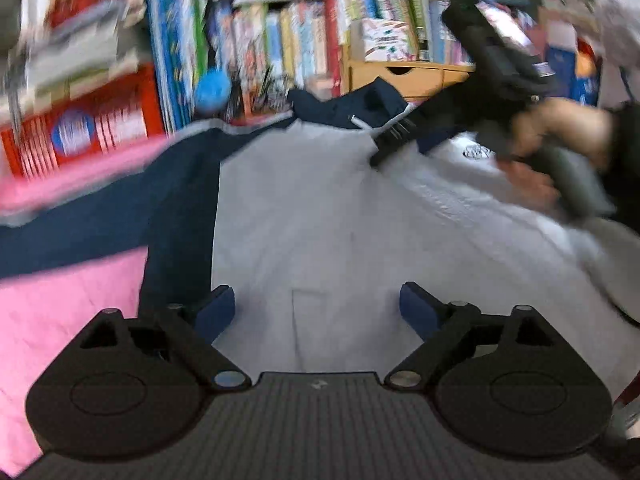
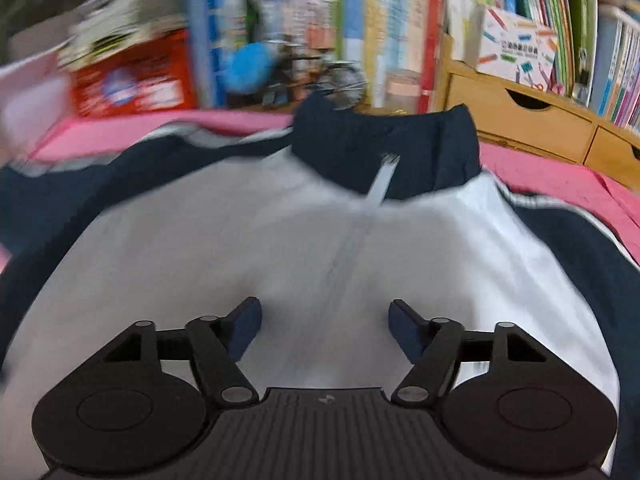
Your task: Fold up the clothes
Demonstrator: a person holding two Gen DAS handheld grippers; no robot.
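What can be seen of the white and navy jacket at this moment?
The jacket lies spread front-up on a pink cover. Its body is white, of smooth cloth with soft wrinkles; the sleeves and stand-up collar are navy, with pale piping along the shoulder seams. A light zip runs down the middle, closed. A small round badge shows on the chest. Neither gripper's pads grip it; both stand open above the white panel.
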